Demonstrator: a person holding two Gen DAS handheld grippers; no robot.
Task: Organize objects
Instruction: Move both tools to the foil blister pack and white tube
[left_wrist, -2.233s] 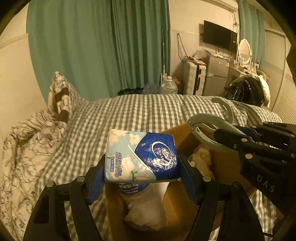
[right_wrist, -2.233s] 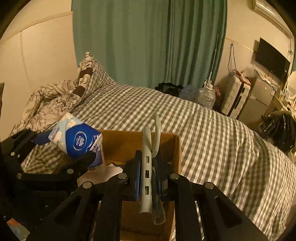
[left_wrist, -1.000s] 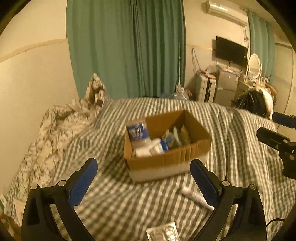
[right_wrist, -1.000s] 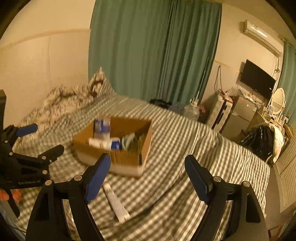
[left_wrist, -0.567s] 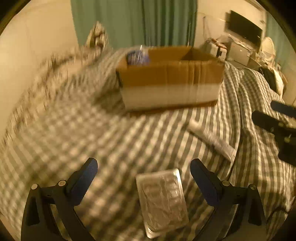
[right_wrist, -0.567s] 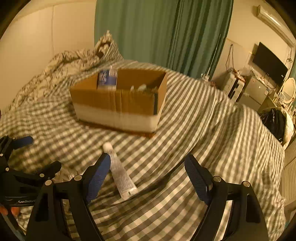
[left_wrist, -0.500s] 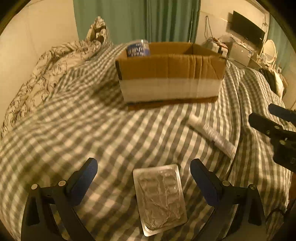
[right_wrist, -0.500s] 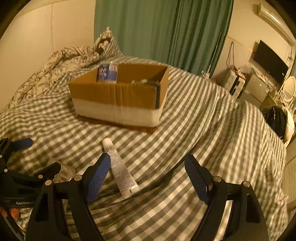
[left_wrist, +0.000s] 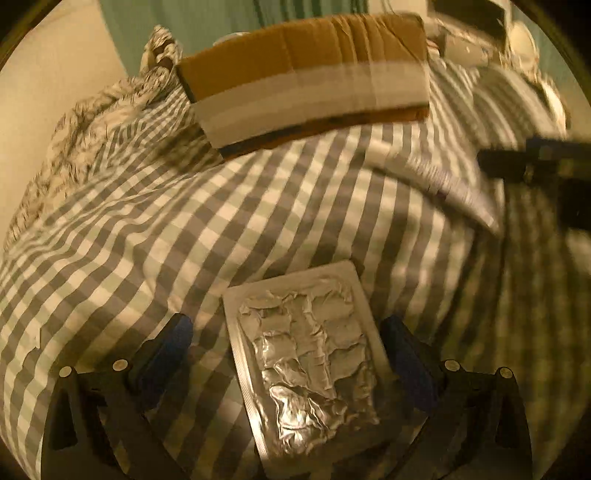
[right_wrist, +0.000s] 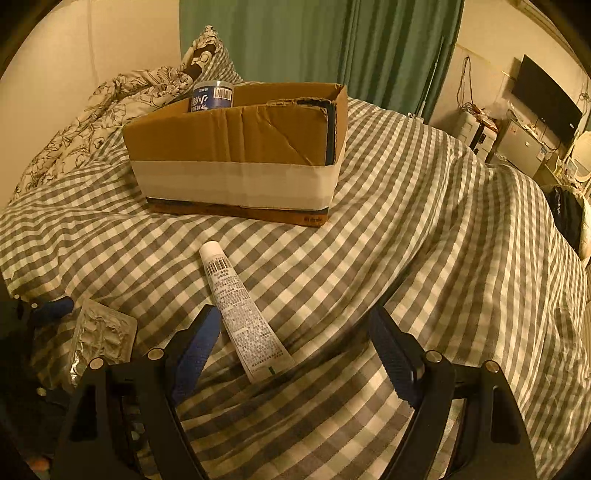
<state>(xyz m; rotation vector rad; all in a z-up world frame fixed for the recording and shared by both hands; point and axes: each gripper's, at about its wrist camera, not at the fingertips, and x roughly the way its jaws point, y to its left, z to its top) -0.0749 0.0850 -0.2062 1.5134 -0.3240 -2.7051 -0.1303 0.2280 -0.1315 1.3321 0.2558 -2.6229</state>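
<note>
Now two items lie on the checked bedcover before one cardboard box: one foil pill pack between the spread jaws of the left gripper, and one white tube between the spread jaws of the right gripper.

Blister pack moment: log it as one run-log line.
left gripper open, straddling blister pack | right gripper open by tube | box beyond
</note>
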